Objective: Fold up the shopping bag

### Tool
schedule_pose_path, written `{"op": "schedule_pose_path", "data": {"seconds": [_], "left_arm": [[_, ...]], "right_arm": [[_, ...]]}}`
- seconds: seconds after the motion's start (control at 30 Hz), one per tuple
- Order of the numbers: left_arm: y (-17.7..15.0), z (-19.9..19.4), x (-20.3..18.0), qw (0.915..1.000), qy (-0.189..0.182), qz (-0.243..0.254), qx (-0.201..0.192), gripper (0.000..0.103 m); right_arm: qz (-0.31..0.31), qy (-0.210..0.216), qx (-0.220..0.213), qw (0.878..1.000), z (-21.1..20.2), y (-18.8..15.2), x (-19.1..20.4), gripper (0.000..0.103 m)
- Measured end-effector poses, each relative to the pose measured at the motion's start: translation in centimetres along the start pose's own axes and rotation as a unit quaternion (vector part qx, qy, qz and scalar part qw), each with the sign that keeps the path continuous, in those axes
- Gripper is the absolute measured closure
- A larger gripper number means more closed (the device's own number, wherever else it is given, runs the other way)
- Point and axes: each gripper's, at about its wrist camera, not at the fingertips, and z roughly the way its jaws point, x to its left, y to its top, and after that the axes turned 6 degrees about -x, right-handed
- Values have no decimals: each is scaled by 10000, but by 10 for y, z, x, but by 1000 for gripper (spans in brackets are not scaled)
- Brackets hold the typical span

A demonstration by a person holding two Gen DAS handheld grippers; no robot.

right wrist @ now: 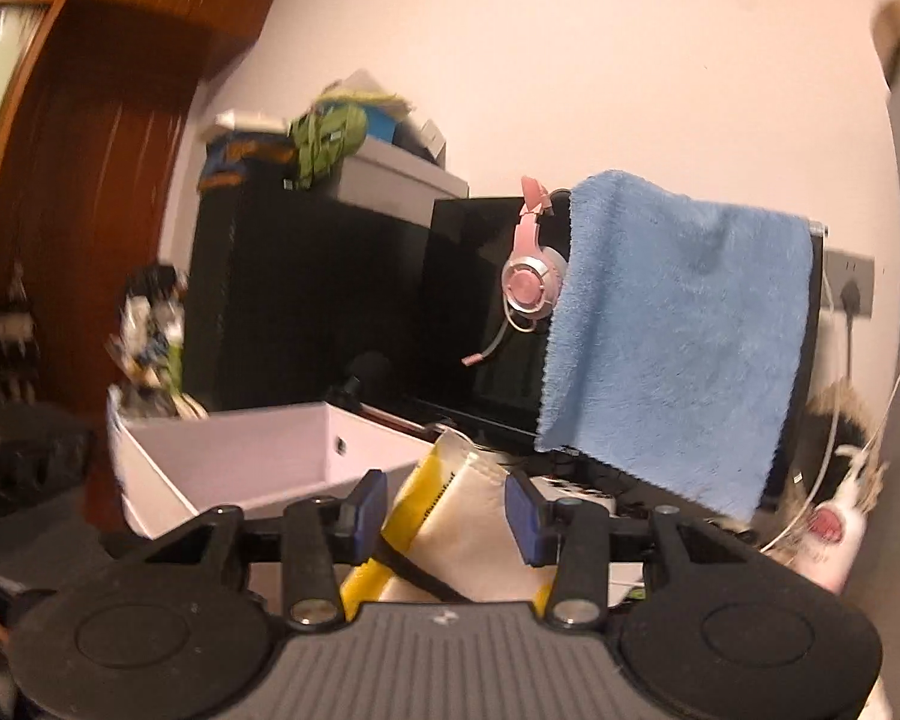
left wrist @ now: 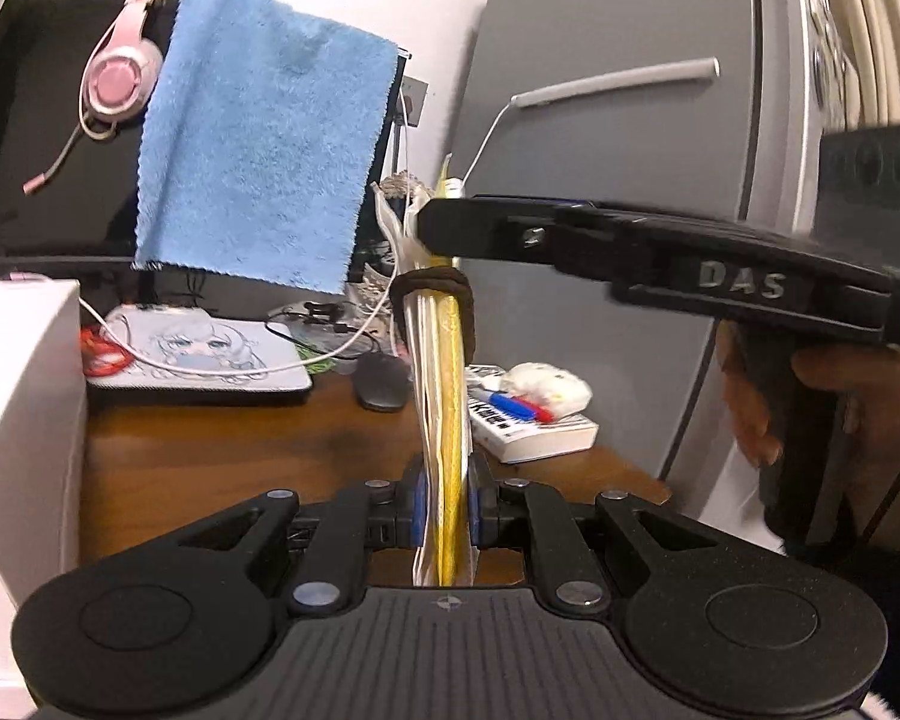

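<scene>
The shopping bag (left wrist: 441,372) is folded into a narrow white and yellow bundle with a dark elastic band (left wrist: 435,285) around it. It stands upright, and my left gripper (left wrist: 447,510) is shut on its lower end between the blue pads. My right gripper (left wrist: 432,222) reaches in from the right at the bundle's top, a hand on its handle. In the right wrist view the bag (right wrist: 462,516) lies between the blue pads (right wrist: 369,504), and the right gripper (right wrist: 447,510) is open around it, jaws wide apart.
A blue towel (left wrist: 264,138) hangs over a dark monitor with a pink headset (left wrist: 120,72). On the wooden desk (left wrist: 240,450) are a white box (left wrist: 24,408), a mouse (left wrist: 381,384), a mouse pad and a book with pens (left wrist: 528,420). A grey cabinet (left wrist: 630,120) stands at the right.
</scene>
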Motion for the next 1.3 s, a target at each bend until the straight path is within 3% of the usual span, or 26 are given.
{"op": "schedule_pose_path", "data": {"seconds": [0.3,0.37,0.47,0.57,0.63,0.73,0.87,1.0,1.1,1.3], "left_arm": [[-1,2,3,9999,2,-104,11,91],[0,0,9,9993,-145,-350,-35,91],[1,-7,24,9933,-574,-992,-147,91],[3,-12,37,9818,-1030,-1576,-250,91],[4,-14,43,9729,-1323,-1877,-284,91],[4,-14,48,9604,-1663,-2220,-276,91],[4,-11,49,9501,-1882,-2478,-244,91],[3,-11,51,9440,-1924,-2668,-280,91],[2,-12,56,9403,-1914,-2796,-326,91],[1,-13,56,9454,-1779,-2714,-301,91]], "right_arm": [[-437,57,380,9983,5,-9,17,61],[-192,129,232,9995,0,-8,10,61],[903,437,-125,9949,-11,-8,-20,61],[2412,833,-388,9661,-19,-23,-65,64],[3365,1071,-492,9343,-23,-40,-94,77],[4062,1134,-571,9049,-25,-65,-119,78],[4306,1398,-630,8894,-22,-77,-127,83],[4261,1512,-616,8898,-18,-80,-126,85],[4355,1633,-557,8835,-13,-83,-126,85],[4555,1736,-406,8722,-13,-93,-125,85]]}}
